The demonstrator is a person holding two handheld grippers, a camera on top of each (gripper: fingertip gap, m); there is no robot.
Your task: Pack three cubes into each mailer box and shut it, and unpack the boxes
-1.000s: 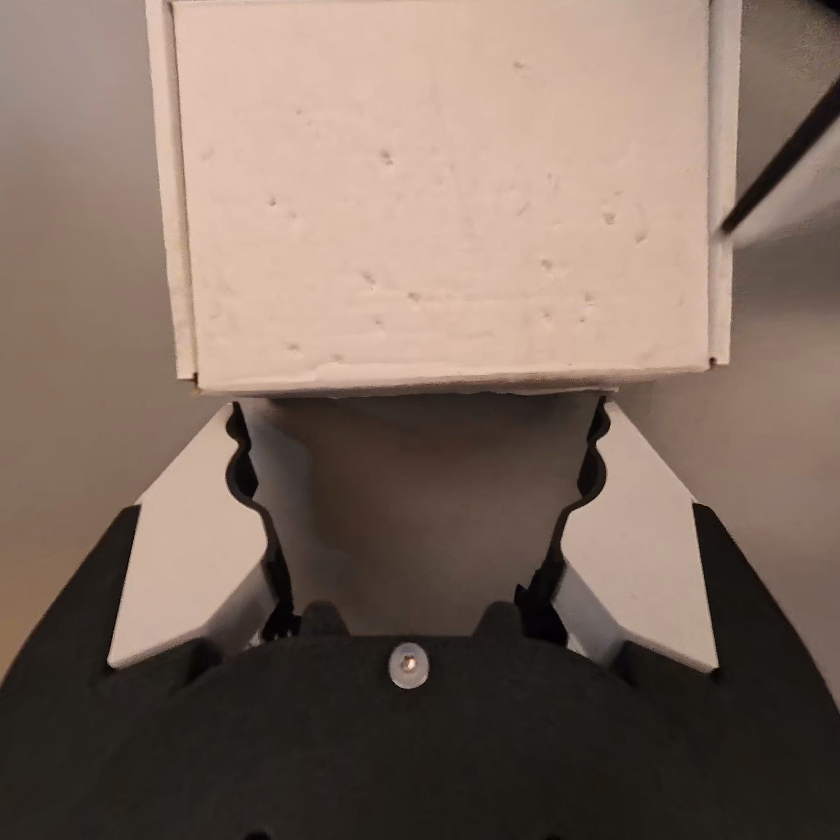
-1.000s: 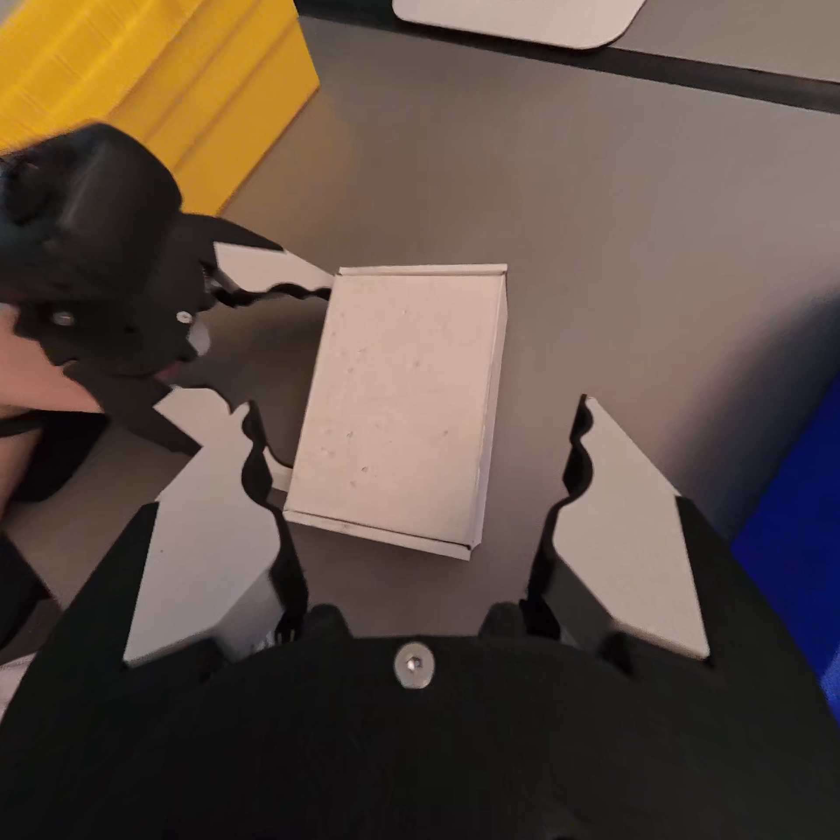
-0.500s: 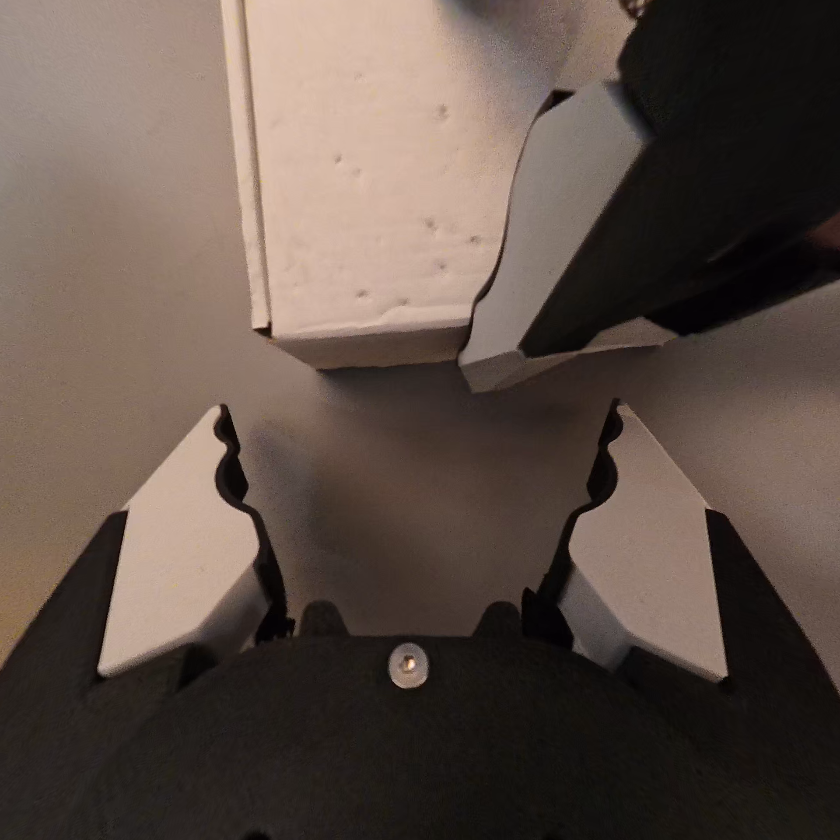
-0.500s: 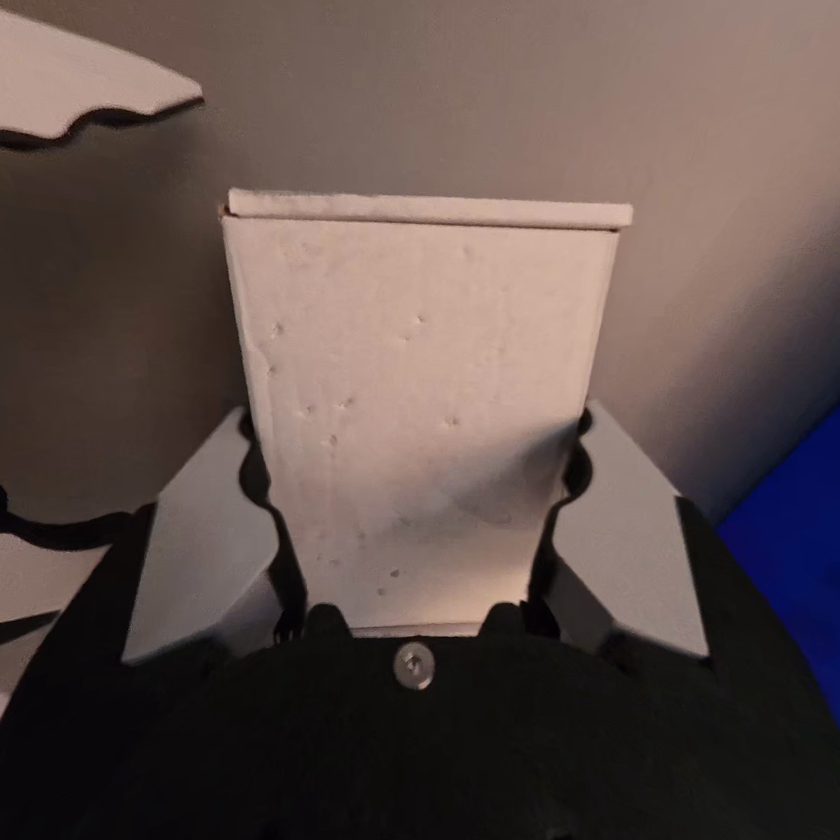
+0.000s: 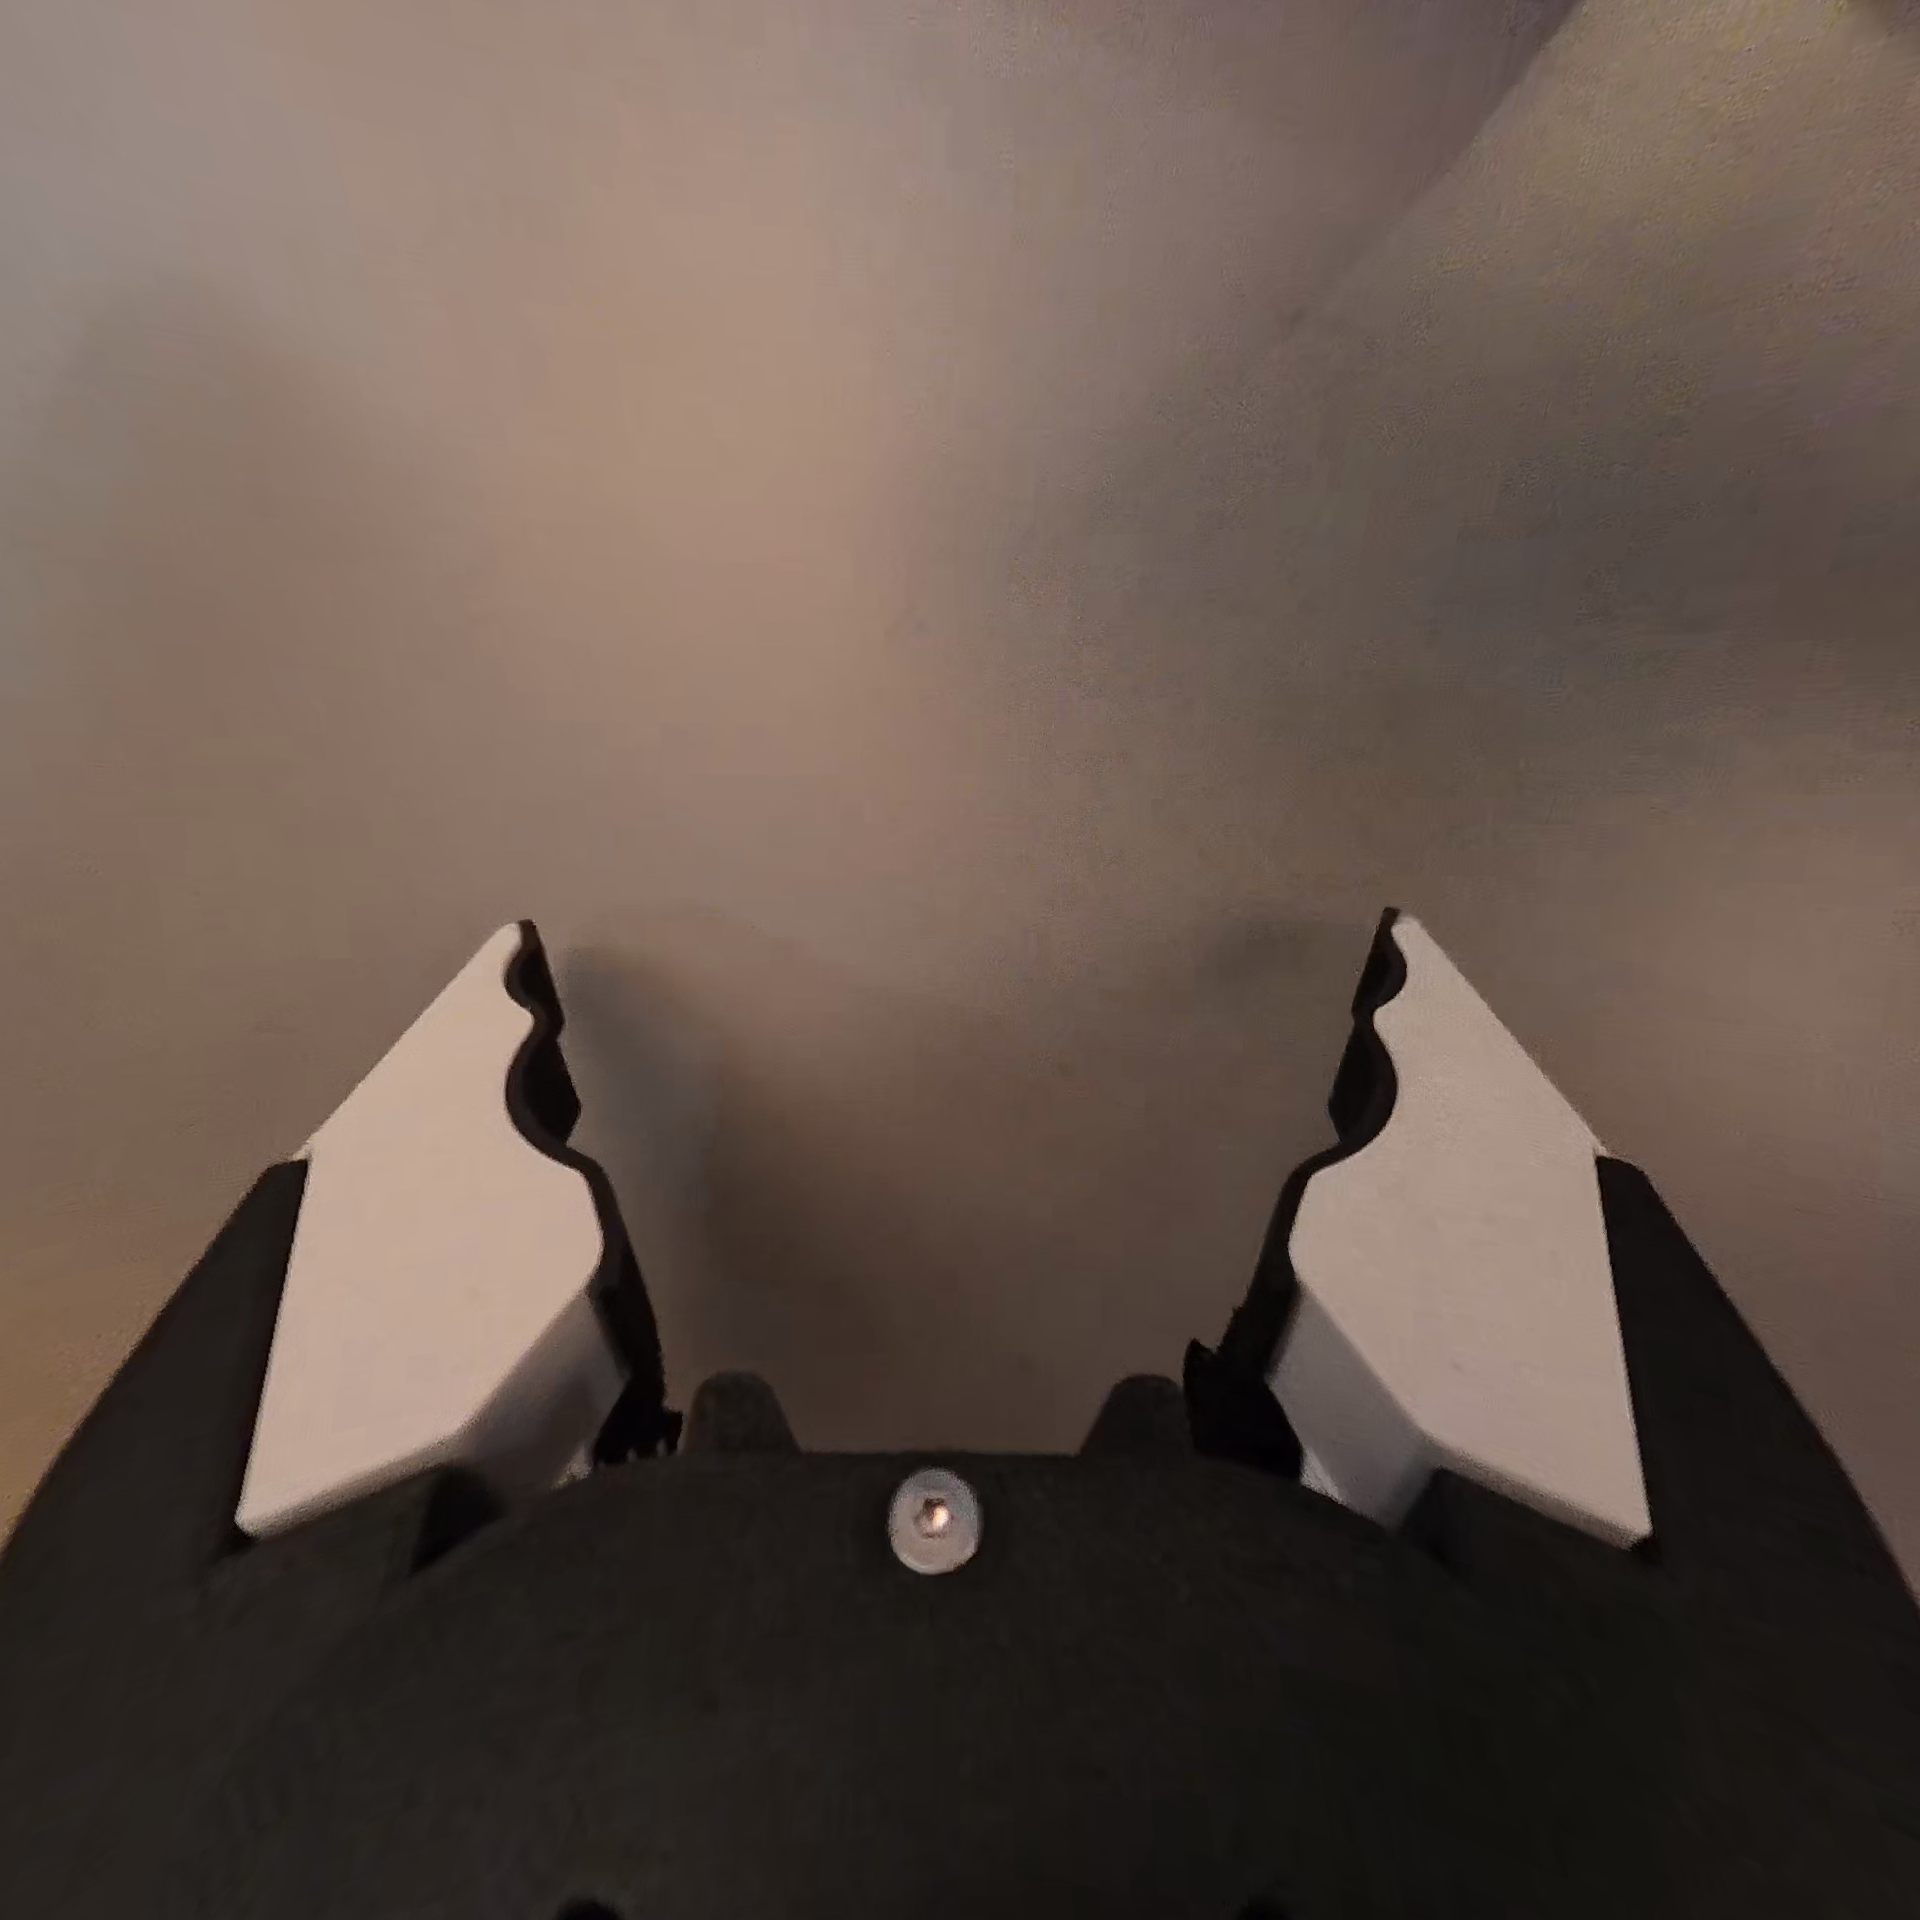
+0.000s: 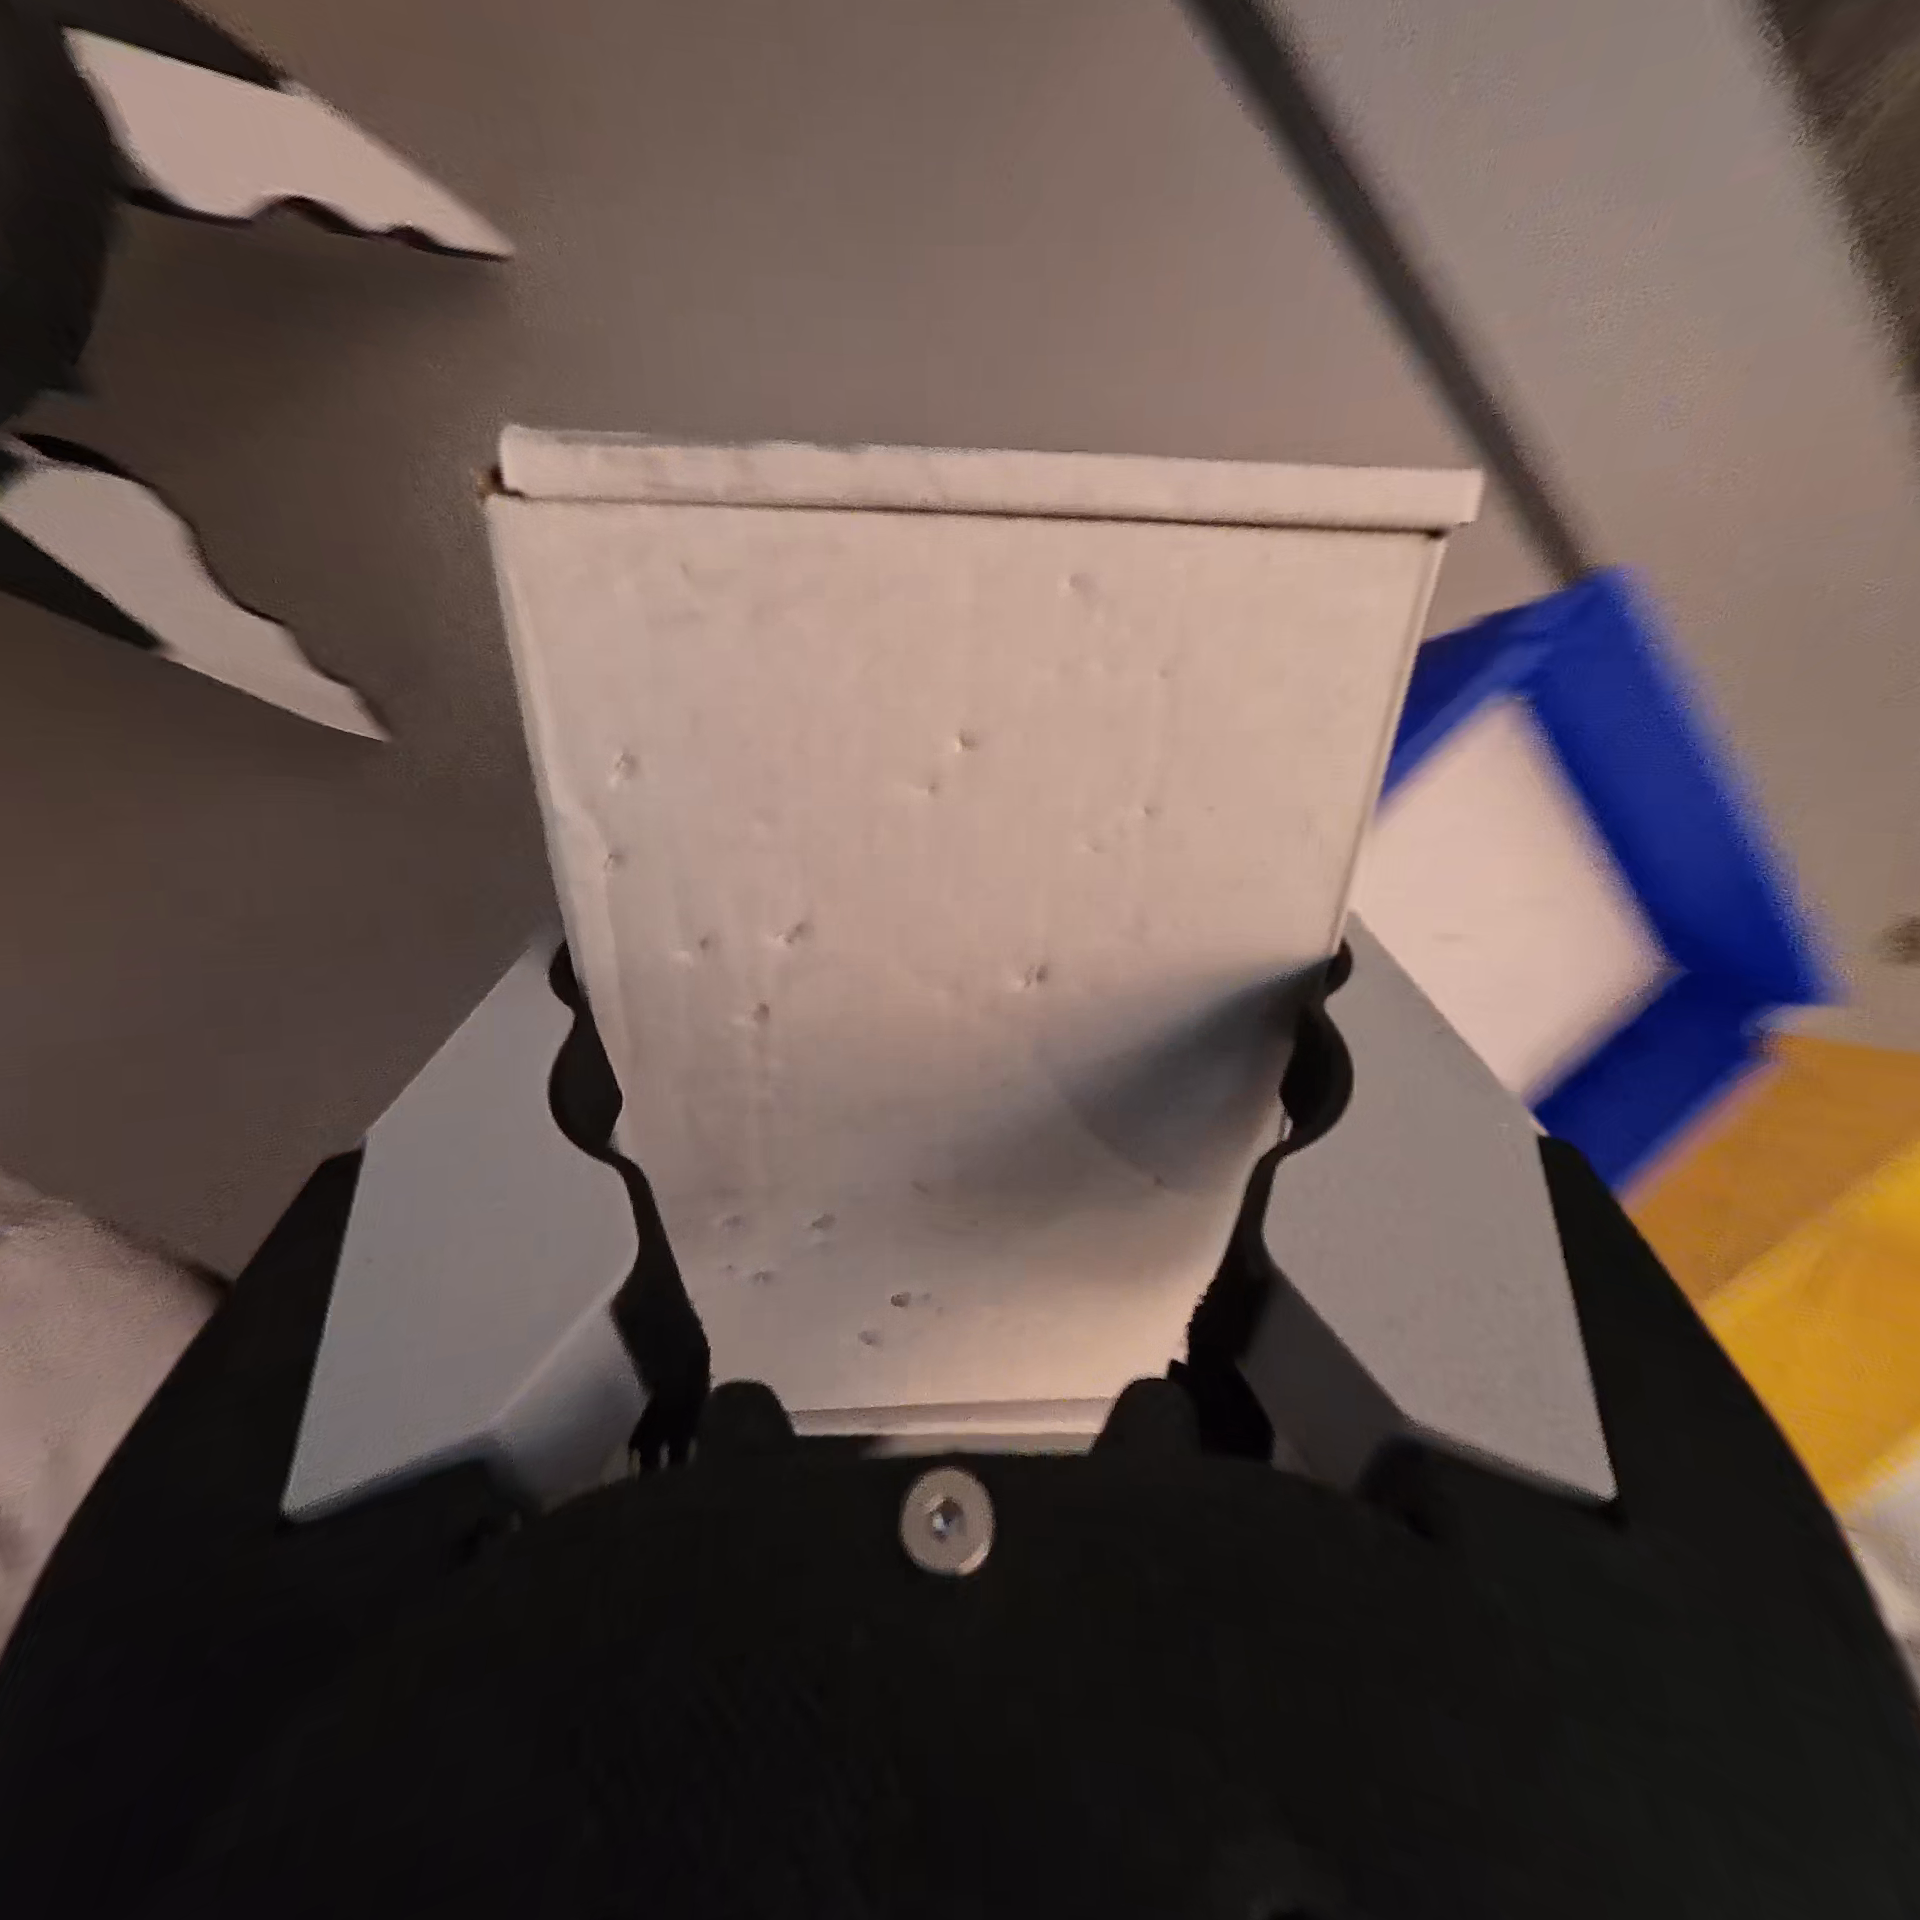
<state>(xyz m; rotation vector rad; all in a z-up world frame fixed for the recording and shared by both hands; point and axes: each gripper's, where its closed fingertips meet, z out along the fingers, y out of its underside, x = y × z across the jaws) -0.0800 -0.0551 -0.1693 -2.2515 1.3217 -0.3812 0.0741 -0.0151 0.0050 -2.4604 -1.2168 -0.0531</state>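
Right hand-held gripper [image 6: 951, 1049] pinching white mailer box [image 6: 956, 831] by its two long sides, lid shut, long axis running straight ahead between the fingers, seemingly lifted off the grey surface [image 6: 831, 260]. Beyond, to the right: blurred blue bin [image 6: 1704, 748] and yellow bin [image 6: 1818, 1299]. Left hand-held gripper [image 5: 956, 935] spread wide, empty, over bare surface, well apart from the box. Probably carrying toward the bins; right clearly nearer.
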